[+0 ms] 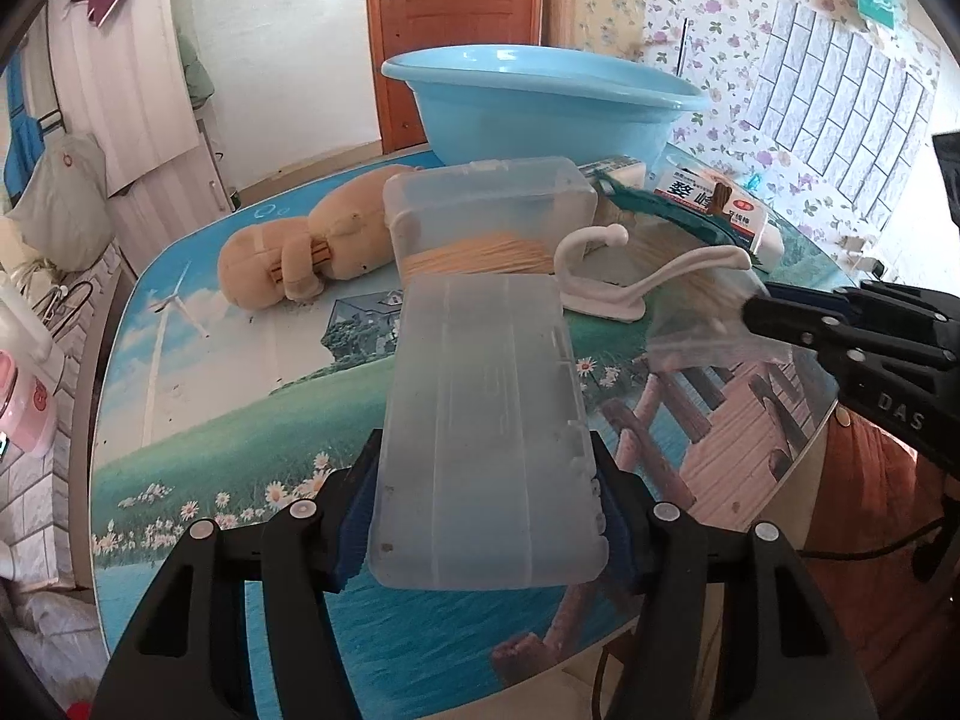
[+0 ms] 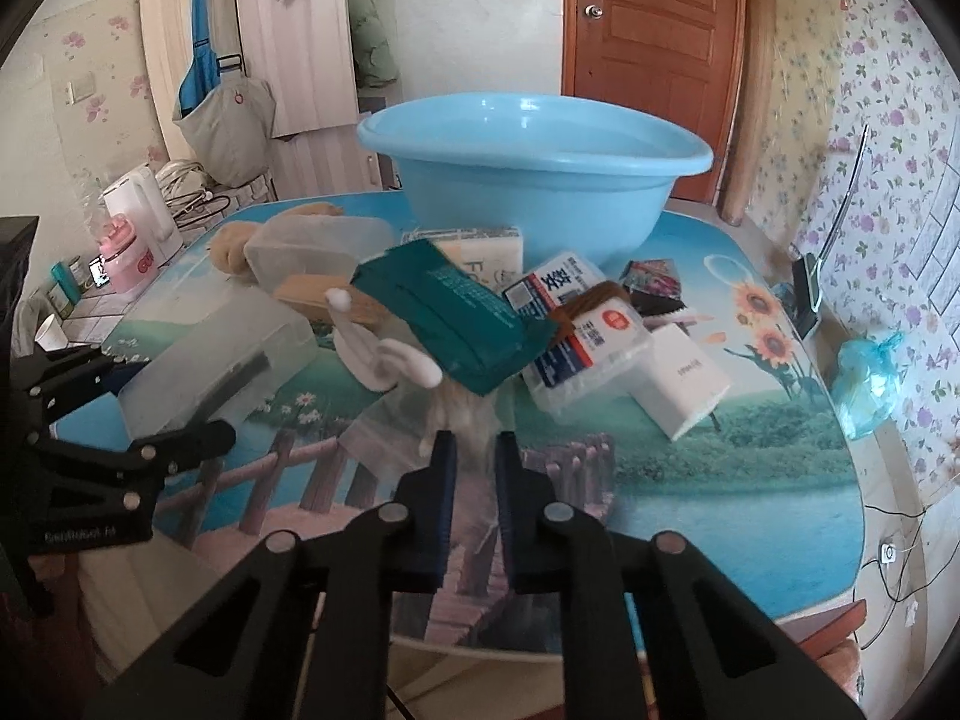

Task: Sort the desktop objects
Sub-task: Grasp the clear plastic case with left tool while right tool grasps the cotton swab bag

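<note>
Two tongs are working over the surface (image 1: 198, 396): the left tongs (image 1: 486, 516) are clamping a translucent plastic box (image 1: 486, 420) (lid open), while the right tongs (image 2: 477, 468) are pinching narrowly a clear bag (image 2: 462, 414) near the blue basin (image 2: 534, 180).

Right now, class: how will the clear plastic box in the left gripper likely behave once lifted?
The clear plastic box looks rigid, so it should hold shape. It seems empty, probably light. Its smooth walls might slip between the left gripper pads.

Bright, soft daylight, washed-out colors; glare on the glossy surface (image 2: 750, 480); strong fisheye bending, dark vignette corners; slight motion blur.
</note>
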Demonstrator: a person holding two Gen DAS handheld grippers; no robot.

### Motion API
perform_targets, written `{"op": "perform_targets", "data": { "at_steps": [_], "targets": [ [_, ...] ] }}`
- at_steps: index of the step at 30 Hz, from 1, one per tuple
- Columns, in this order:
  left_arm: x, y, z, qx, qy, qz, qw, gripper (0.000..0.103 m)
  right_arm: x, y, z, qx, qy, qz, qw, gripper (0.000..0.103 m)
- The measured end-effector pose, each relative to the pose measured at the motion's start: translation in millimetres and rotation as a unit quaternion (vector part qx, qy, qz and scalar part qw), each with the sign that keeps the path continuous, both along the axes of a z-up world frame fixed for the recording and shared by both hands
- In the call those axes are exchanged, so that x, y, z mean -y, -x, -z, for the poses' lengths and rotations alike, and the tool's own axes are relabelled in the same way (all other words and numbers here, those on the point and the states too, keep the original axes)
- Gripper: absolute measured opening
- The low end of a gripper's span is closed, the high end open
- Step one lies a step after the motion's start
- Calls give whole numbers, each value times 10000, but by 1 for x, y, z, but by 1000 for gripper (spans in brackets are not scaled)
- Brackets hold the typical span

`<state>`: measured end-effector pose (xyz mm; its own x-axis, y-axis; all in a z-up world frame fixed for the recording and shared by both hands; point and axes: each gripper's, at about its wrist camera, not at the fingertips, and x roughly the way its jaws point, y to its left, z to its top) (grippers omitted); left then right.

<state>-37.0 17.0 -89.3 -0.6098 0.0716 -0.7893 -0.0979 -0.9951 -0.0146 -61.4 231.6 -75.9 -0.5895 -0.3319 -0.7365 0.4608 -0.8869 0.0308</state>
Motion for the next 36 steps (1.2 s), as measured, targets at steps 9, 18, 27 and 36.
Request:
{"op": "perform_targets", "data": {
  "at_steps": [9, 18, 27, 36],
  "targets": [
    [4, -5, 0, 6, -1, -22, 10000, 61, -28, -13, -6, -13, 52, 258, 9997, 11],
    [12, -12, -2, -24, -22, -81, 10000, 62, -50, -19, -13, -133, 19, 537, 9985, 31],
    [15, -10, 4, 52, -50, -76, 9999, 62, -33, -17, -9, -248, -81, 416, 9988, 63],
    [12, -8, 4, -11, -10, -38, 10000, 62, -22, -8, 5, -116, -237, 371, 9990, 63]
  ]
}}
